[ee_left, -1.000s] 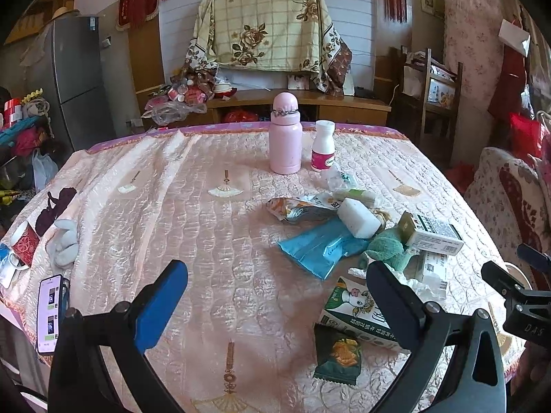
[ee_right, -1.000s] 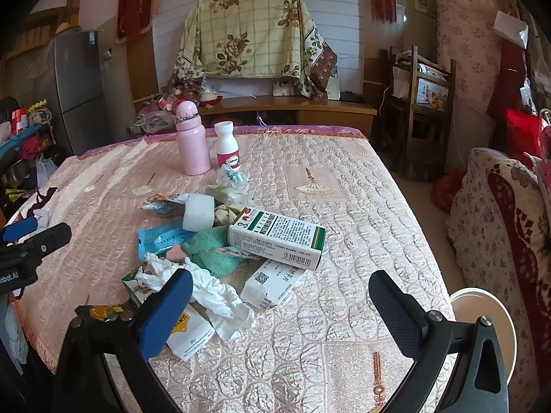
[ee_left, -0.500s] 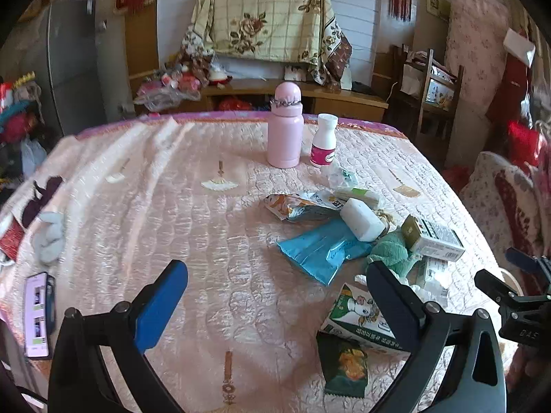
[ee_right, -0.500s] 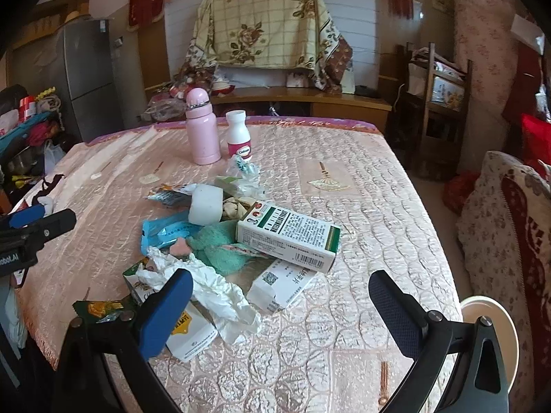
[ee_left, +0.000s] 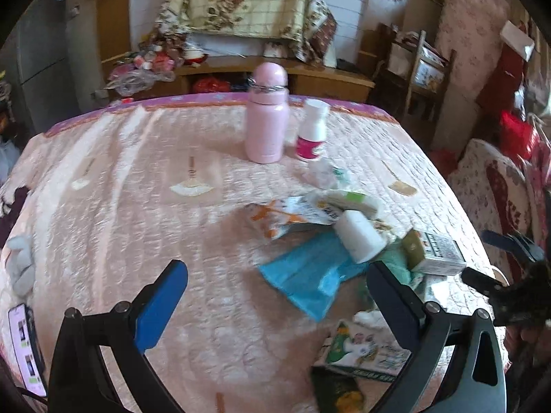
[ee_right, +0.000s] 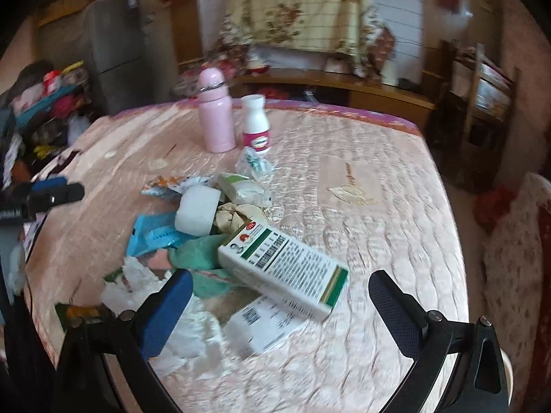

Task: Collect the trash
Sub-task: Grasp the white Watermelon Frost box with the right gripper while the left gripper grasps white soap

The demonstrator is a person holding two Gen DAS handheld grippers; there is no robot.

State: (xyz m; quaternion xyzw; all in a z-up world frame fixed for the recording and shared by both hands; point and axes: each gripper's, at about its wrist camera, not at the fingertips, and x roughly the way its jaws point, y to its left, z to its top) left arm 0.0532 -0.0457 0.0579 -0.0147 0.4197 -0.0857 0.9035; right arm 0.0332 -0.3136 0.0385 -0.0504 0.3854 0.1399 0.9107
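Trash lies heaped on the pink quilted tablecloth, ahead of both claws. Seen from the right wrist, going left to right: a crumpled white tissue sits just ahead of the right gripper's left finger, a blue wrapper beyond it, then a white foam block resting on the pile, a green cloth, and a green-and-white medicine box lying tilted over a second flat carton, between the fingers. Farther off stand a pink flask and, just right of it, a white bottle. The right gripper is spread wide, grasping nothing. The left gripper is likewise released and empty, the blue wrapper just ahead between its fingers.
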